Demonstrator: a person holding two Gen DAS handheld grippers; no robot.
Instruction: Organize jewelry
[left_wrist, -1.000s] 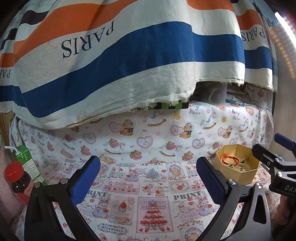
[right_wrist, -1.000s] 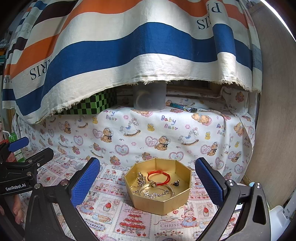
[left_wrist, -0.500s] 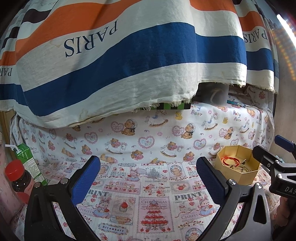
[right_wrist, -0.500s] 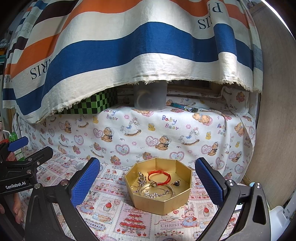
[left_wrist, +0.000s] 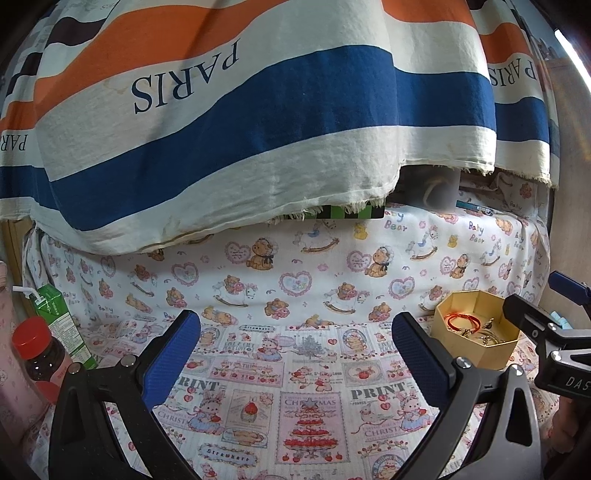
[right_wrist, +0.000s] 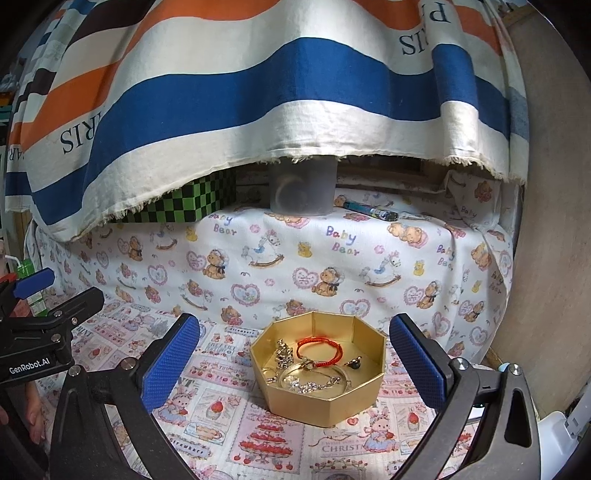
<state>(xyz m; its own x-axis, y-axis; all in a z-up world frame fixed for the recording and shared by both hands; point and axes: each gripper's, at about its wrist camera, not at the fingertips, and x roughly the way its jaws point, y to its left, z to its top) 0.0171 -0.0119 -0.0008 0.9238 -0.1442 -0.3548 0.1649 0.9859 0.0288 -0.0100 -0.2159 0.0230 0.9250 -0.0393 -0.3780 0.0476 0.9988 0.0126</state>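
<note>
across the upper half of both views hangs the striped paris cloth (right_wrist: 258, 110), the biggest thing here, and below it the printed bear cloth (right_wrist: 295, 258) covers the step and the surface we work on. in the lower centre of the right wrist view sits the gold octagonal box (right_wrist: 319, 369), and all the jewelry we can see lies inside it: a red cord bracelet (right_wrist: 319, 350), a silver chain (right_wrist: 314, 384), a sparkly cluster (right_wrist: 284, 354) and a small dark charm (right_wrist: 354, 363). nothing lies loose on the cloth, so this fits either a box about to be sorted out or one just filled; we cannot tell which.

our right gripper (right_wrist: 291, 365) frames the box with its fingers spread wide and holding nothing. our left gripper (left_wrist: 295, 354) is likewise wide apart and empty, over bare cloth at lower centre of its view, with the box at its right edge.

any reach into the box should come from above, since the walls block a sideways pinch and the chain tangles with the bracelet.

at lower left of the left view stand a green carton (left_wrist: 61, 325) and a red-capped bottle (left_wrist: 40, 354), well apart. on the step at upper centre sit a grey tub (right_wrist: 303, 192), a checkered box (right_wrist: 192, 203) and a pen (right_wrist: 371, 211).
</note>
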